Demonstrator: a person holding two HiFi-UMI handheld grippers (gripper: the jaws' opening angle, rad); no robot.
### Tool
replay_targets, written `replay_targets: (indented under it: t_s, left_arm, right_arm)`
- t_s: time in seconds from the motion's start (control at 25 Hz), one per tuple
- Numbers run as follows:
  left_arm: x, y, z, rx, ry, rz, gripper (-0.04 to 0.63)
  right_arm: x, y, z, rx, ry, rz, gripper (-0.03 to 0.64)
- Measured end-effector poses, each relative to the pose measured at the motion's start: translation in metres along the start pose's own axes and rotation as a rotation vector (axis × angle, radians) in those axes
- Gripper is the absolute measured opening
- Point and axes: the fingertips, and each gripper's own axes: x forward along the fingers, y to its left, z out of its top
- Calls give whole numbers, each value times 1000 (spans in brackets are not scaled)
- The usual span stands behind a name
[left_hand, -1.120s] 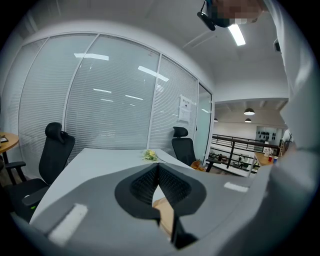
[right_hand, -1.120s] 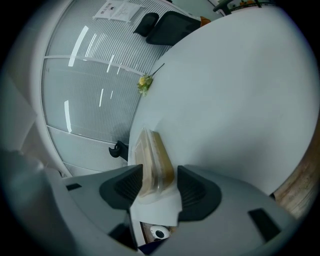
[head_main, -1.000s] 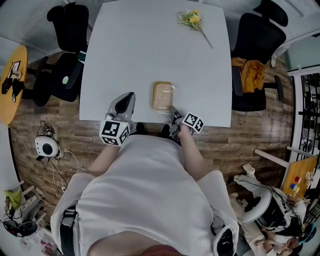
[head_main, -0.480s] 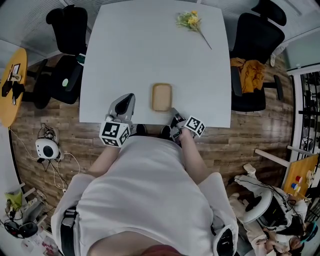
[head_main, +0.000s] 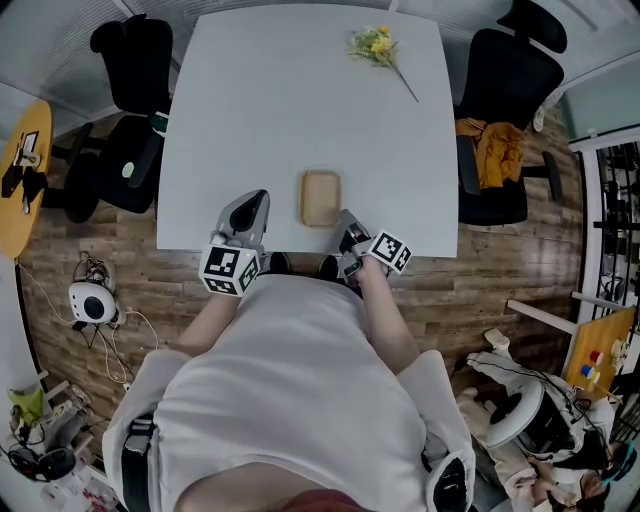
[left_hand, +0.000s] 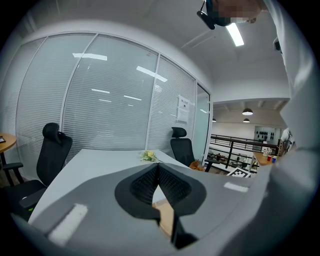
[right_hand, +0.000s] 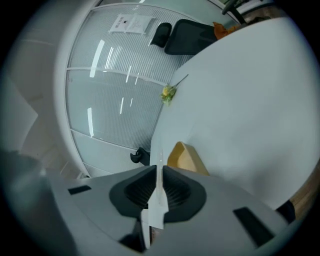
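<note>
The tan box (head_main: 320, 198) lies flat on the white table (head_main: 260, 110), low in the centre of the head view and close to the near edge. Its long axis runs up the frame, pointing toward the flower sprig (head_main: 378, 44) at the upper right.

A second ago the box stood tilted between the right gripper's jaws. Now it rests beyond the right gripper (right_hand: 160, 167), just up and right of the jaw tips. Those jaws are pressed together on what looks like a thin pale sheet (right_hand: 159, 152).

The left gripper (left_hand: 158, 165) has its jaws together with nothing between them, unchanged, at the table's near edge left of the box.

A paper notice (right_hand: 131, 22) hangs on the glass wall, its print too small to read. Both grippers' cubes bear black-and-white square markers.
</note>
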Motion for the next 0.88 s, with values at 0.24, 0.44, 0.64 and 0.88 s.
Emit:
replay_targets:
  t_s: [0.24, 0.44, 0.64, 0.88]
  left_arm:
    - [0, 1, 1, 2, -5, 1, 9]
    - [0, 2, 2, -1, -8, 6, 9]
    - [1, 5, 5, 1, -16, 12, 9]
    - [3, 7, 10, 6, -28, 18, 9]
  right_arm:
    - [5, 46, 16, -215, -7, -7, 46]
    - [6, 97, 33, -474, -33, -8, 46]
    - [3, 140, 41, -718, -45, -24, 46]
    - [-7, 181, 50, -957, -117, -40, 46]
